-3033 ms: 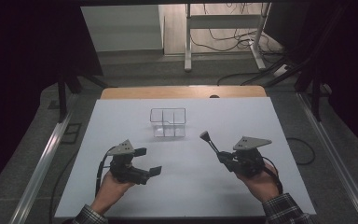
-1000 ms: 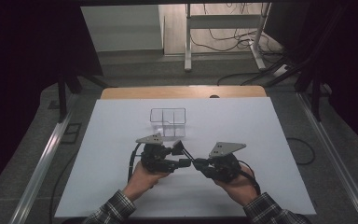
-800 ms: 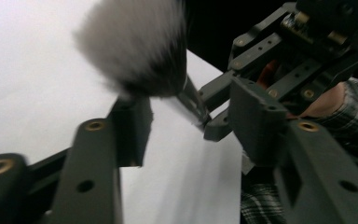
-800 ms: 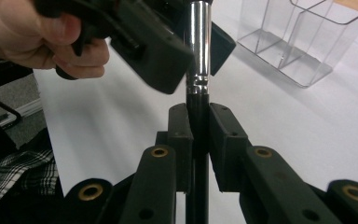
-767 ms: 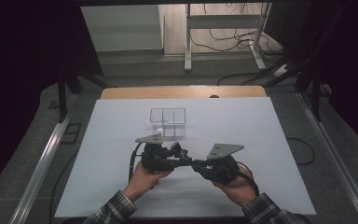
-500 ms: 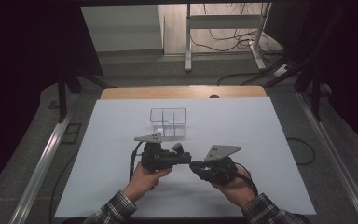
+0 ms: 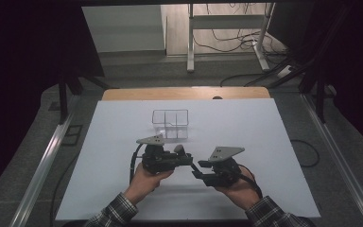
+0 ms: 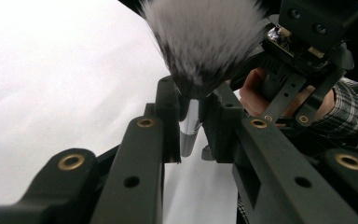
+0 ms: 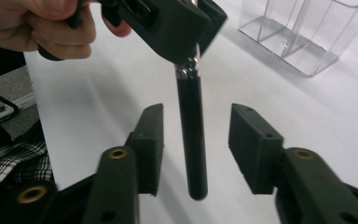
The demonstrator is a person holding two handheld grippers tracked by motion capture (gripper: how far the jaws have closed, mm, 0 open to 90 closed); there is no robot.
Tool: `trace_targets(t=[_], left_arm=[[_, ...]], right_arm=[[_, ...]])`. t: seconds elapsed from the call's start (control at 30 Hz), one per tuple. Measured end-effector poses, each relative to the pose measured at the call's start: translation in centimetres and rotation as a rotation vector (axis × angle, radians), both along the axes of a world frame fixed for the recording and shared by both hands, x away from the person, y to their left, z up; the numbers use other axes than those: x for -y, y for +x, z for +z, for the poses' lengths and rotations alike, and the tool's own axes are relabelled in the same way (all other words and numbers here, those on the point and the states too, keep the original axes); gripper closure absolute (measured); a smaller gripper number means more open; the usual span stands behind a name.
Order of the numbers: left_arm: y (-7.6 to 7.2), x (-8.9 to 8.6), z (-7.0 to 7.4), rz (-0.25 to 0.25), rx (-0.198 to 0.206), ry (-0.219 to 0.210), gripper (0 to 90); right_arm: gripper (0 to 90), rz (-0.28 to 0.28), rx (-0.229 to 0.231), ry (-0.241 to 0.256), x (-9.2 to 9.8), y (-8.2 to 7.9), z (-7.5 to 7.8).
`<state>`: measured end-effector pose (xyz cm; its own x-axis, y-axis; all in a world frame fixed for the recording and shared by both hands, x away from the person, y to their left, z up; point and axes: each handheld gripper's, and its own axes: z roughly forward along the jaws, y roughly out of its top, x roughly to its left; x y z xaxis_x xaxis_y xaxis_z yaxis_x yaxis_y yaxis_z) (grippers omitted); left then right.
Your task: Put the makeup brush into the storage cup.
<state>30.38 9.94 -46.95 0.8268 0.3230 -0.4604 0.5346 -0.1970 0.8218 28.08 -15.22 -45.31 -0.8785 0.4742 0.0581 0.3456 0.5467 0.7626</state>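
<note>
A makeup brush with a black handle, silver ferrule and grey-white bristles hangs above the white table. My left gripper is shut on it at the ferrule, just below the bristles. My right gripper is open, and the handle stands between its two jaws without touching either. In the high view both grippers meet near the front middle, the left gripper beside the right gripper, with the brush between them.
A clear plastic organizer with compartments stands on the white table sheet just beyond the hands, also in the right gripper view as the organizer. A wooden strip edges the far side.
The two hands came together from wide apart. The brush, first held up by my right gripper, now sits in my left gripper's jaws, and the right jaws have opened.
</note>
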Motion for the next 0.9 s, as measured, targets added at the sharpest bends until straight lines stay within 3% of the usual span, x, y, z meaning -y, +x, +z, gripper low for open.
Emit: trace_targets(t=[0.43,0.63,0.9], left_arm=[[-0.1,-0.3,0.3,0.028,0.036,0.053,76.9],[-0.2,-0.9,0.7,0.062,0.079,0.107,76.8],[-0.1,-1.8,1.1,0.092,0.104,0.118,76.8]], right_arm=[[35.3,0.002,-0.049,-0.032,0.6,0.7,-0.9],[31.4,-0.003,-0.061,-0.045,1.3,0.7,-1.1],[30.3,-0.035,-0.069,-0.04,2.6,1.0,-1.2]])
